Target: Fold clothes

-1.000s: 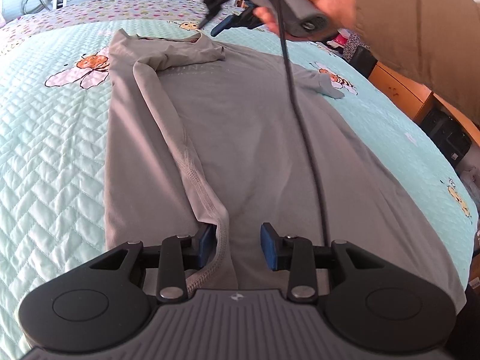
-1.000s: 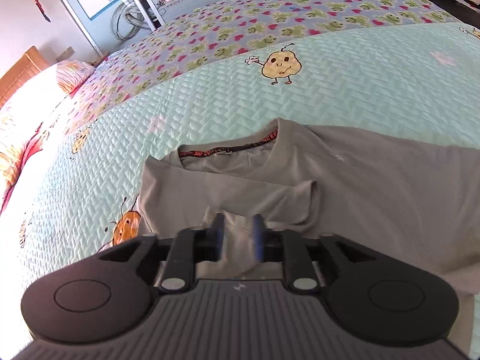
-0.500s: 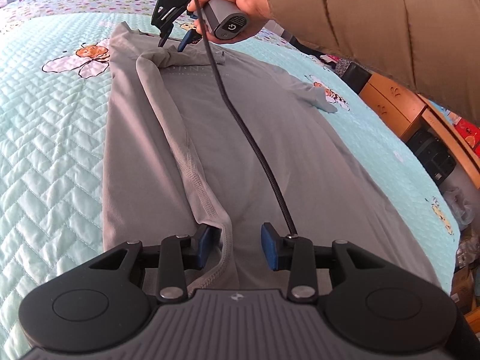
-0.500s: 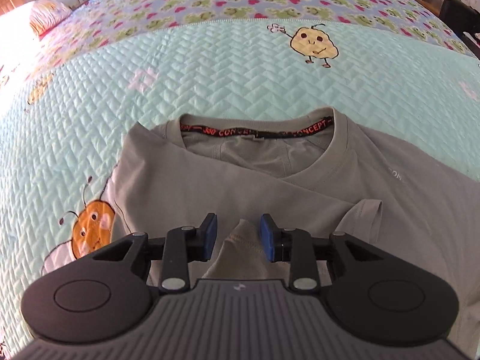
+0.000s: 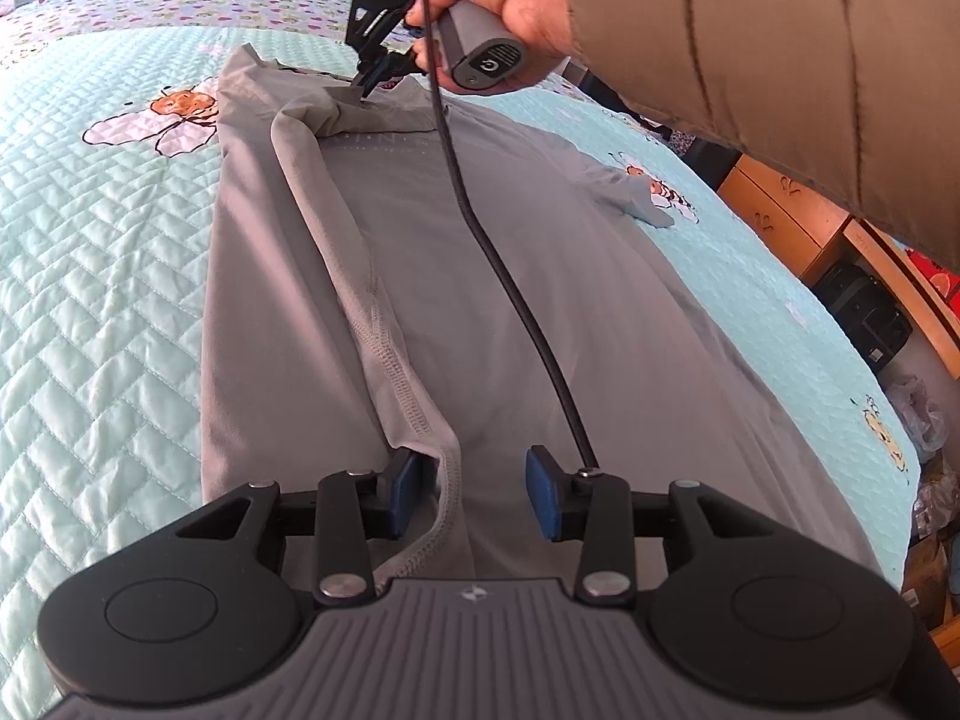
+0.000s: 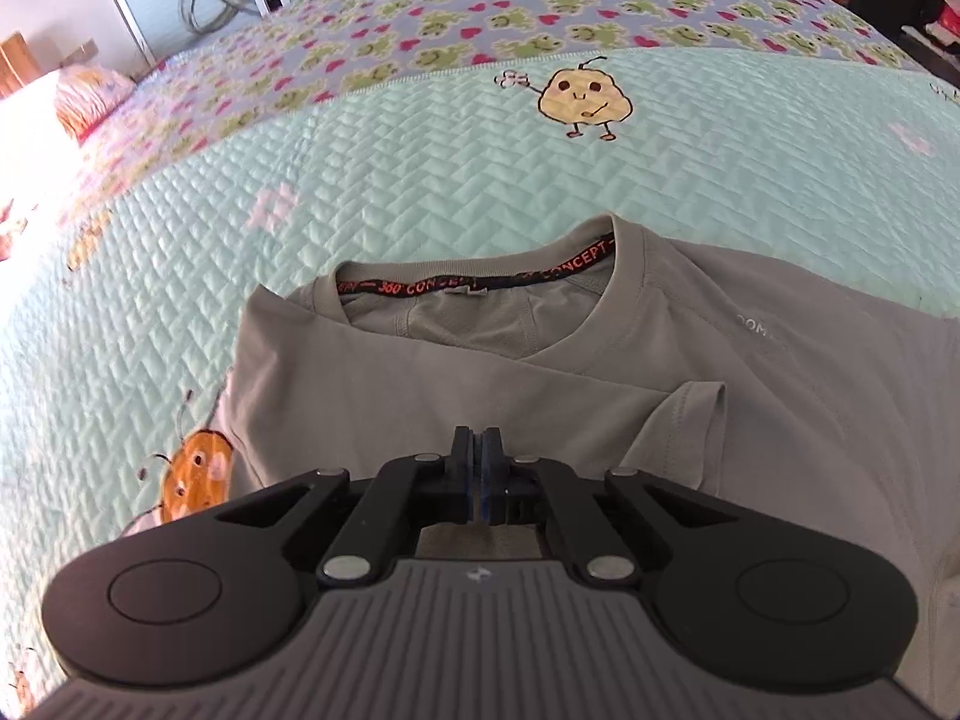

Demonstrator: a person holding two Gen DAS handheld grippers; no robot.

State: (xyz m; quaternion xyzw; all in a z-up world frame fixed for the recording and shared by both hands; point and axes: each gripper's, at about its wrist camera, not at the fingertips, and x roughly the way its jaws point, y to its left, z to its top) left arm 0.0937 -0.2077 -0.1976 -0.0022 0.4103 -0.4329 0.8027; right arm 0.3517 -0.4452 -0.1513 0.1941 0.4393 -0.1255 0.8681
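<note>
A grey T-shirt [image 5: 600, 312] lies flat on the bed, its left side folded over the middle. Its collar [image 6: 480, 285] has a black band with orange lettering. My left gripper [image 5: 474, 480] is open at the hem, and the stitched folded edge [image 5: 447, 480] runs between its blue pads. At the far end a hand holds my right gripper [image 5: 367, 81] down on the fold beside the collar. In the right wrist view my right gripper [image 6: 478, 450] is shut, pinching the shirt's folded shoulder layer [image 6: 420, 396]. One short sleeve [image 6: 684, 438] lies folded to its right.
A mint quilted bedspread [image 5: 90, 300] with cartoon bugs surrounds the shirt. The right gripper's black cable [image 5: 510, 294] trails across the shirt. A brown sleeve [image 5: 780, 60] reaches in from the right. A wooden cabinet [image 5: 798, 222] stands beside the bed, and a pillow [image 6: 84, 102] lies far left.
My right gripper came down on the fold by the collar and went from open to shut on it. My left gripper stayed open at the hem.
</note>
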